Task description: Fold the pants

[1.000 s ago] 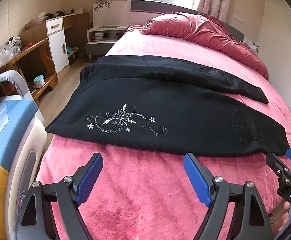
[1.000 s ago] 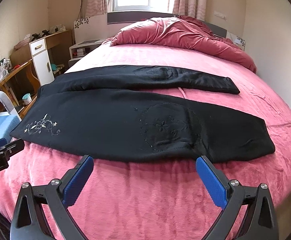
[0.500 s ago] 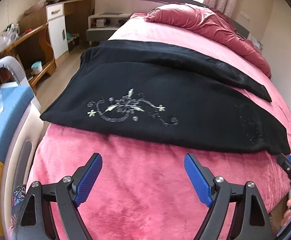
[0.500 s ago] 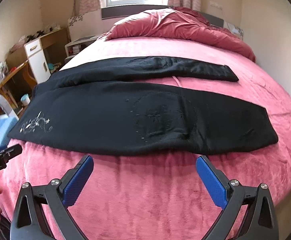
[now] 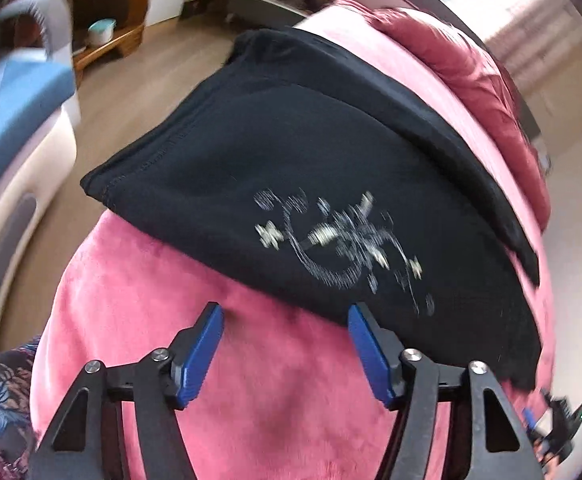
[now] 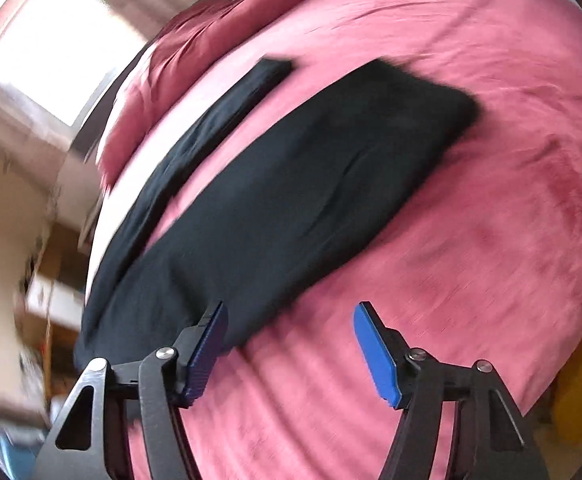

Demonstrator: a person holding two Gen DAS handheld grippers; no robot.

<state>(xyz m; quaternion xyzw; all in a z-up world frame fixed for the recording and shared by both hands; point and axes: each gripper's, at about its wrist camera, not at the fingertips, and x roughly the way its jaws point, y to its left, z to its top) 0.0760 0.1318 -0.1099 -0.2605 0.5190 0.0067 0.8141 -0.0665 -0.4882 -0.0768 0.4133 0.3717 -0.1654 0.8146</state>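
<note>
Left wrist view: black pants (image 5: 291,184) with a silver flower pattern (image 5: 343,240) lie flat on a pink bed (image 5: 171,288), with wood floor (image 5: 139,64) beside it. The left gripper (image 5: 285,318) is closing, pink blanket only between its fingers. It sits closer to the pants than before.

Right wrist view: the right gripper (image 6: 289,316) is closing too, at the near edge of the pants (image 6: 291,200), gripping nothing. This view has tipped sideways.

No legible text, label, brand or number appeared in either view. The only marking was a blurred pale floral embroidery (image 5: 339,244), without lettering, on the black pants (image 5: 291,168) just beyond the left gripper's fingertips.
</note>
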